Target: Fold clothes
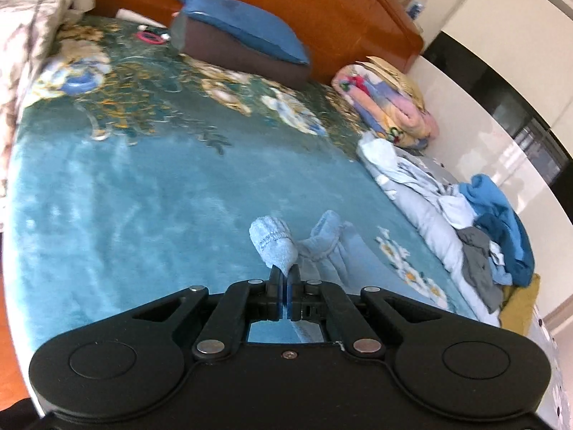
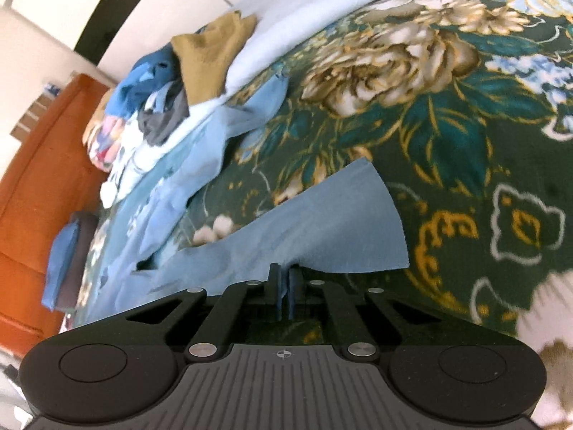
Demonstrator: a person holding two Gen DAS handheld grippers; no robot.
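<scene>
On the bed [image 1: 125,186], under its teal flowered blanket [image 2: 447,136], one light-blue garment [image 2: 322,229] lay part spread, part lifted, and both grippers had hold of it. It ran from the right gripper [image 2: 285,279] away toward the headboard [image 1: 322,3] side, its long axis roughly along the line between the two tools; the flat fan of cloth seen from the right wrist sat just ahead of and touching those fingers, its far cut edge lying on the blanket. The left gripper [image 1: 285,276] was clamped tight on a bunched, ribbed end of the same pale blue fabric, likely a cuff or hem [image 1: 274,243], which stood up above the fingertips, with a second rolled fold just beside it on the right. The right gripper's jaws were clenched too, a thin edge of the cloth pinched between the pads. Judging by this, the coming fold turned on carrying the left-held end over toward the right-held edge; neither hand was clearly nearer the garment's middle. No container was in view. The unfolded pile [image 1: 494,236] of blue, grey and mustard clothes lay at the bed's edge, well apart from the left gripper, with a rolled quilt [image 1: 390,107] behind it and pillows [image 1: 243,32] by the headboard.
</scene>
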